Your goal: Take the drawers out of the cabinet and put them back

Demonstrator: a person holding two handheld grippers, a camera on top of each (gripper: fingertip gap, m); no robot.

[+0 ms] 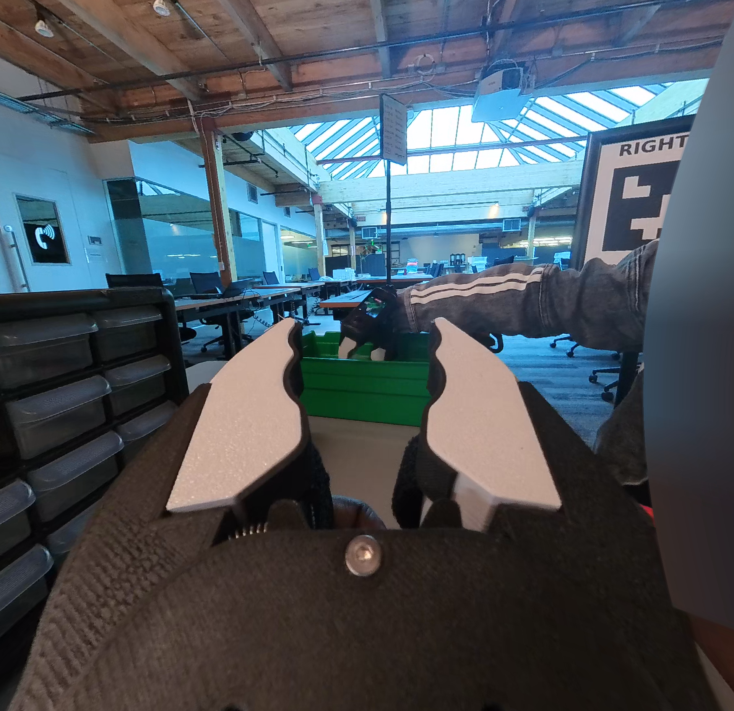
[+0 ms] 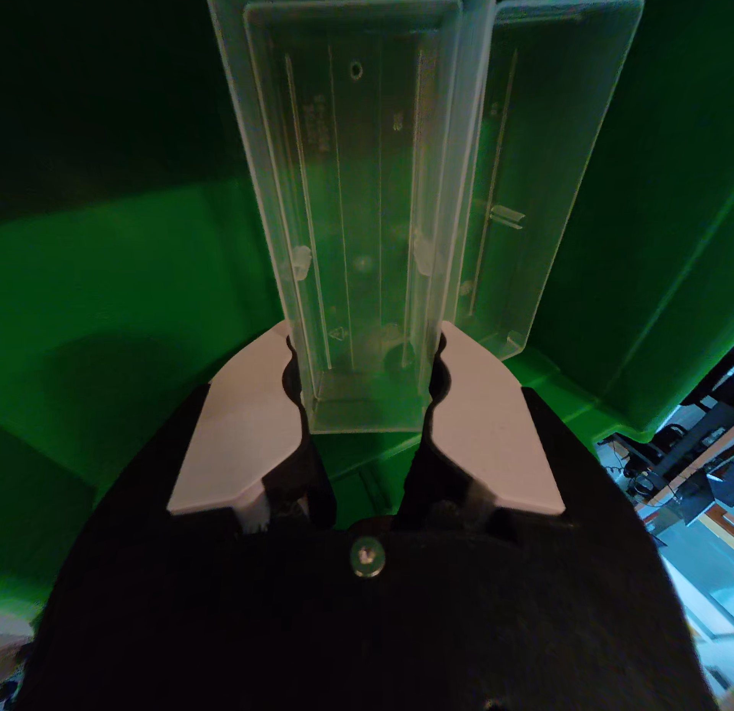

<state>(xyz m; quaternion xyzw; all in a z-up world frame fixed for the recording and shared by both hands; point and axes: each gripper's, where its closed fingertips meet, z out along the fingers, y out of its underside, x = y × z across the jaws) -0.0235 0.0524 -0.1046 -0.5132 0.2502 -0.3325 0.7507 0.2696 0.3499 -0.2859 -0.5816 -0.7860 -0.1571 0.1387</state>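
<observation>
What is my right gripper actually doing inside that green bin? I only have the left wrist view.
Observer: The right gripper is shut on a clear plastic drawer, its fingers pressing the drawer's two long side walls near one end.
Operator: Is anything else in the bin?
Observer: Yes, a second clear drawer lies just to the right of the held one, inside the green bin.
Operator: Is the held drawer empty?
Observer: It looks empty; the bin's green shows straight through it.
Operator: Is my left gripper holding anything?
Observer: No. The left gripper is open, with only the bin ahead of it and the black drawer cabinet to its left.
</observation>
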